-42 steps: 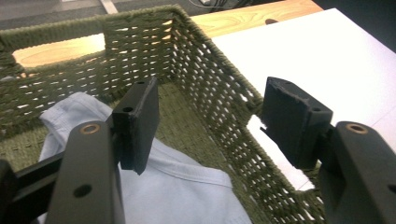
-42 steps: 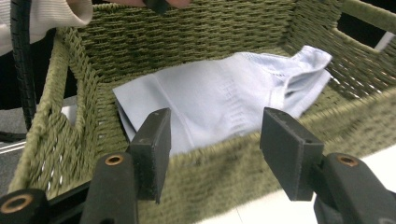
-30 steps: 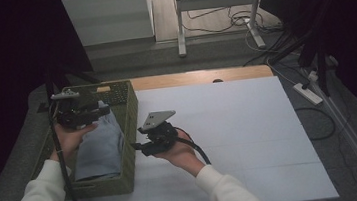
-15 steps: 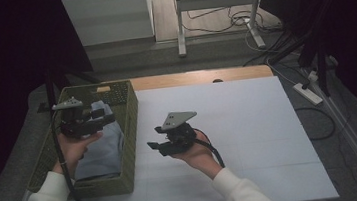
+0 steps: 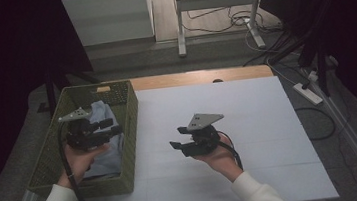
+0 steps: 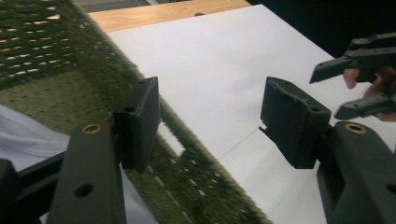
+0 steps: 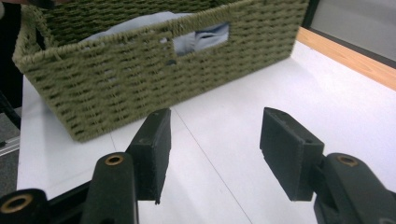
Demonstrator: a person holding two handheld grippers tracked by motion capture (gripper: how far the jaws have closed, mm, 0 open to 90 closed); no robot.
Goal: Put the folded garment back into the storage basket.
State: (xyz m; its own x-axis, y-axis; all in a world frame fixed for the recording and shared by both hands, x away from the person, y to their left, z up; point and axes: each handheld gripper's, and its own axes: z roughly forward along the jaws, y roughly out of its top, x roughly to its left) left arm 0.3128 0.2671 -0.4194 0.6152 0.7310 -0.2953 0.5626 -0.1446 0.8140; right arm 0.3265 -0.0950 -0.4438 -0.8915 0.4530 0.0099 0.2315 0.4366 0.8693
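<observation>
Now both the left gripper (image 5: 111, 126) and right gripper (image 5: 179, 137) gape wide, holding nothing; reaching for the cloth (image 5: 106, 156), a jaw could snag the basket (image 5: 129, 136) rim.

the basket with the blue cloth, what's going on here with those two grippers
A person holds a hand-held gripper in each hand at a white table. The left hand-held gripper hangs over the green woven basket, where a pale blue cloth lies. The right hand-held gripper is out over the table, pointing at the basket. Both have open jaws holding nothing.
</observation>
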